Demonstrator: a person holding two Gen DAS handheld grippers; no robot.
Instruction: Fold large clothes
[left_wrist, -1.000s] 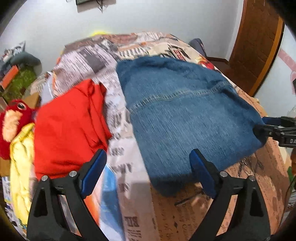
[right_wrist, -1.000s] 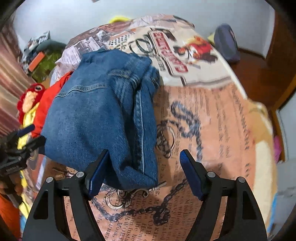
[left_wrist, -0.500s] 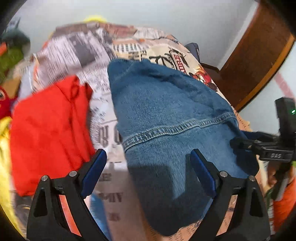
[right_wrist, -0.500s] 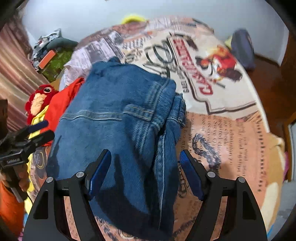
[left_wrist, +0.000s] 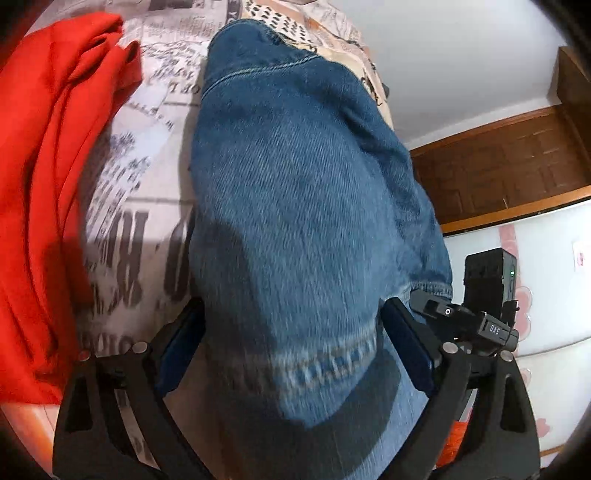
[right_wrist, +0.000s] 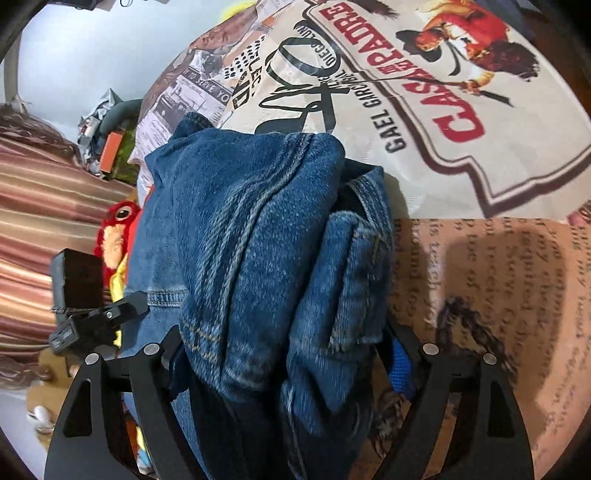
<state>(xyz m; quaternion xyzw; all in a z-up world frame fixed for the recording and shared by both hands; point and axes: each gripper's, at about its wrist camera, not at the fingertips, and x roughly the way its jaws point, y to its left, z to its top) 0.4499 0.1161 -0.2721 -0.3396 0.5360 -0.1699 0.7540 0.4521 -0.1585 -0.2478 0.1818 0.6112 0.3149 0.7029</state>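
Folded blue jeans (left_wrist: 295, 206) lie on the printed bedspread (left_wrist: 147, 155). My left gripper (left_wrist: 291, 354) is open, its jaws wide on either side of the near edge of the jeans, which fill the gap between the blue pads. My right gripper (right_wrist: 288, 354) is also open, straddling the other near edge of the jeans (right_wrist: 258, 240), where several folded layers show. The right gripper shows in the left wrist view (left_wrist: 461, 325), and the left gripper shows in the right wrist view (right_wrist: 99, 317). Whether the pads touch the cloth is hidden.
A red garment (left_wrist: 48, 155) lies on the bed left of the jeans. A red and yellow plush toy (right_wrist: 114, 236) sits beyond it. A wooden door (left_wrist: 509, 166) and white wall stand to the right. Clutter (right_wrist: 107, 136) sits beside the bed.
Both grippers have moved forward and down over the near edge of the jeans, which now fills the space between each pair of jaws. The jaws have stayed wide.
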